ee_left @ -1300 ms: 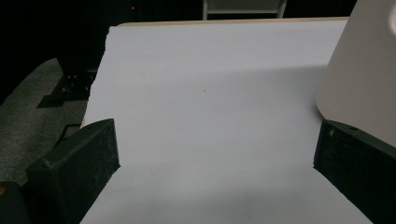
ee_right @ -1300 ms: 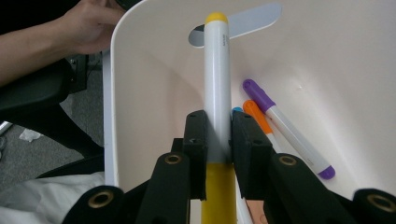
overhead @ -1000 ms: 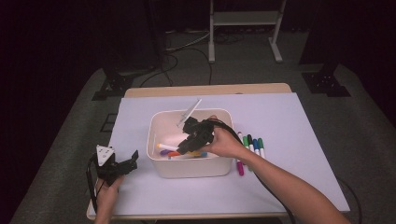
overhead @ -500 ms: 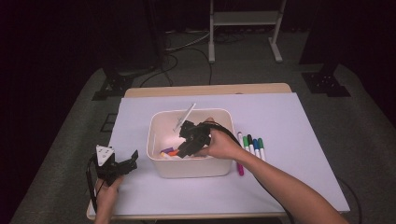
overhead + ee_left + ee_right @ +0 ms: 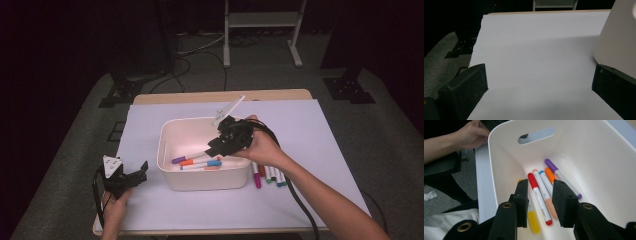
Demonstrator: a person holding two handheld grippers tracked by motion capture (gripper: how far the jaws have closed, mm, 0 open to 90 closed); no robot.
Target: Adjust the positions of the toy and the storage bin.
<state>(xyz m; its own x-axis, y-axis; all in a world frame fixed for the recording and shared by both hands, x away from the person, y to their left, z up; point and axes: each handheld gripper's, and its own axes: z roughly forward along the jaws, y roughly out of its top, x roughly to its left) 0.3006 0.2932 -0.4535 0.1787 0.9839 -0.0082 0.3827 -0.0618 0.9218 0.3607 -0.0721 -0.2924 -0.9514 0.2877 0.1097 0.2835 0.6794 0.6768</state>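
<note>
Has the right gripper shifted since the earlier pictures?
Yes. The right gripper, whose jaws have just been opening with nothing between them, has pulled back toward the right rim of the white bin, rising off the markers.

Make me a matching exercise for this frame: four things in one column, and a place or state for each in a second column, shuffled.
Things:
1. purple marker
2. green marker
3. left gripper
4. right gripper

Places or states:
A. jaws wide apart, low over the white sheet beside the bin
B. lies on the table outside the bin
C. lies inside the bin
D. over the bin, nothing between its jaws, which have just been opening

Pairs: 1-C, 2-B, 3-A, 4-D
</note>
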